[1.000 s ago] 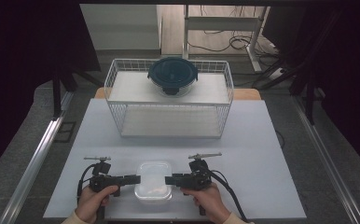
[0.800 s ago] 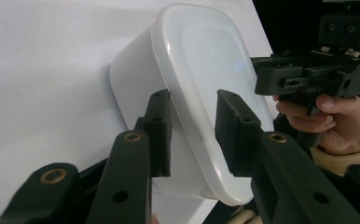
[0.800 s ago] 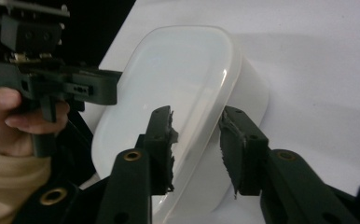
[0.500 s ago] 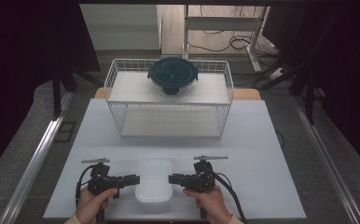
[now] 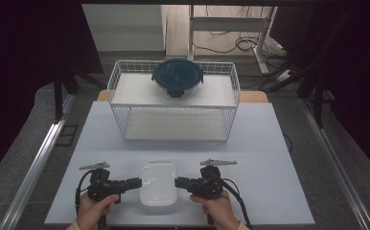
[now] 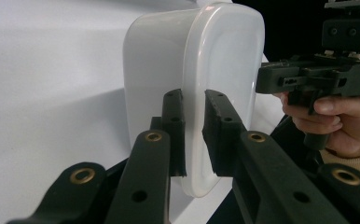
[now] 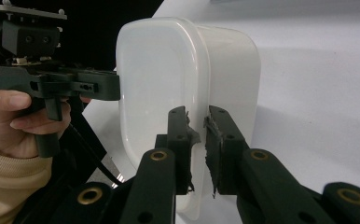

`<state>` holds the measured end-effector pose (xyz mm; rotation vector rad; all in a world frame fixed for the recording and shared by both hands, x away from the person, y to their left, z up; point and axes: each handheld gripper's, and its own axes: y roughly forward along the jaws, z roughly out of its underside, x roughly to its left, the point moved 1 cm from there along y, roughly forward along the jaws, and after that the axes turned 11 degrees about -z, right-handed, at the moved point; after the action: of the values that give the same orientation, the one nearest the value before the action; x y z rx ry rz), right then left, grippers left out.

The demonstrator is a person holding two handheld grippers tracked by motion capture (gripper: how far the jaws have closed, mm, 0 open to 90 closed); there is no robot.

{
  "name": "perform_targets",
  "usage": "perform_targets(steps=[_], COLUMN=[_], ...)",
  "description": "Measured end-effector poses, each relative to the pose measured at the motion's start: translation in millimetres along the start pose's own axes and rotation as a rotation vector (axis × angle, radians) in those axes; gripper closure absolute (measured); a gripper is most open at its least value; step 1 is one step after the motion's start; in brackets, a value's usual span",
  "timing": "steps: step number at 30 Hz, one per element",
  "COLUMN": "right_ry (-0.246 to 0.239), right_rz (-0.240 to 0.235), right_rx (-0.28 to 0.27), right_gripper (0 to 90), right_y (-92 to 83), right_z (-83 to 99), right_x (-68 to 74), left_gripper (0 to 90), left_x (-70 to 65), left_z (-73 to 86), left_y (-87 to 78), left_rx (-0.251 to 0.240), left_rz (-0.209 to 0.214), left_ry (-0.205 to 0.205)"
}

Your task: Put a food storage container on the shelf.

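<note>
A white lidded plastic container (image 5: 158,183) lies flat on the white table (image 5: 269,158) near its front edge, between my two hands. My left gripper (image 5: 137,182) comes at it from the left and my right gripper (image 5: 178,182) from the right. In the left gripper view the left gripper (image 6: 194,100) has the container (image 6: 206,56) lid's rim pinched between its pads. In the right gripper view the right gripper (image 7: 197,116) has the opposite rim of the container (image 7: 159,79) between its pads. Both pairs of jaws have just been closing on that rim.
A white wire basket (image 5: 173,122) stands at the back middle of the table, holding a round container with a dark blue lid (image 5: 177,76). The table's front edge runs just under my hands. Metal rails and dark frames flank the table.
Hands, grippers and the white container keep their places. No clear shift shows in the high view.
</note>
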<state>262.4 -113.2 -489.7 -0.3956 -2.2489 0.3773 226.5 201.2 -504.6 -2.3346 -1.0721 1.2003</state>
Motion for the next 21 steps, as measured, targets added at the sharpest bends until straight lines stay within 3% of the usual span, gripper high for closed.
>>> perform_targets(steps=[21], right_ry=[-0.137], right_rz=[0.016], right_rx=[-0.016], right_gripper=[79.8], right_y=[-11.5], right_z=[-14.6], right_x=[16.4], left_gripper=[79.3], left_x=[-15.7], left_z=[-11.0], left_y=[-11.4], left_rx=[-0.068], left_rz=[-0.002], left_ry=[0.080])
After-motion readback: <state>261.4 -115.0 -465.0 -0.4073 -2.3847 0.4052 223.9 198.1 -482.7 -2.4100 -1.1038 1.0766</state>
